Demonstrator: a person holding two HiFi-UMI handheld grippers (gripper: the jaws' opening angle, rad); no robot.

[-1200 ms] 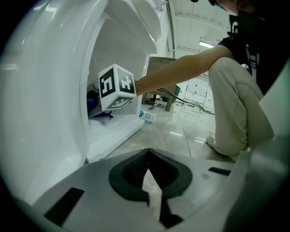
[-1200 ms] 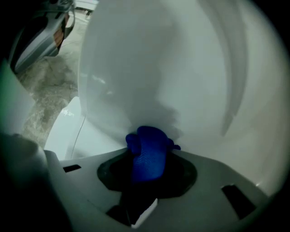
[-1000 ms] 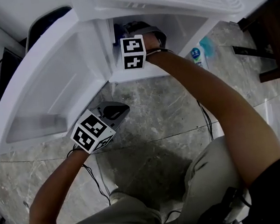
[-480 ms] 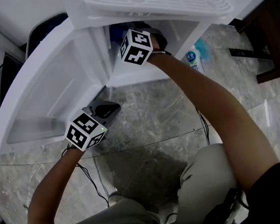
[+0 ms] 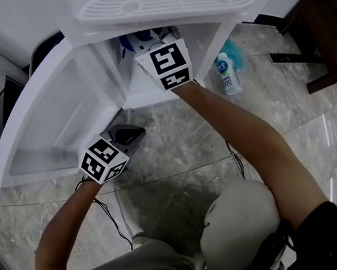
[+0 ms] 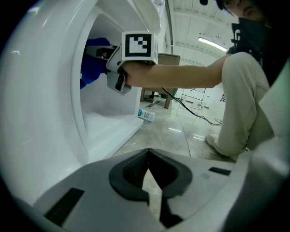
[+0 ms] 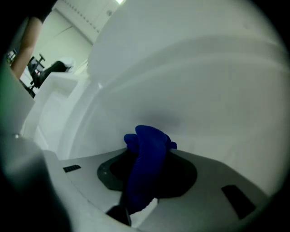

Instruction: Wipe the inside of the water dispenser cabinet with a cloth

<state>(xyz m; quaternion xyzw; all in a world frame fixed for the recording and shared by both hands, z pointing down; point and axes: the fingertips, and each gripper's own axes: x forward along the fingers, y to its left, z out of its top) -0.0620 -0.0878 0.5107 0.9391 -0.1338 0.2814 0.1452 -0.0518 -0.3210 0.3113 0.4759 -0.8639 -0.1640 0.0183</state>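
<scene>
Right gripper (image 7: 146, 179) lifts blue cloth (image 7: 148, 152) higher in cabinet (image 5: 208, 36)
It pinches the cloth, its marker cube (image 5: 166, 65) rolled round since earlier; left gripper (image 6: 148, 174), pressed together and empty, stays beside the open door (image 5: 52, 120).

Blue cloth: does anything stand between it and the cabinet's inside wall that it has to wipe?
Nothing visible does. The right gripper holds the blue cloth inside the cabinet, whose door is open, with only bare white wall ahead.
</scene>
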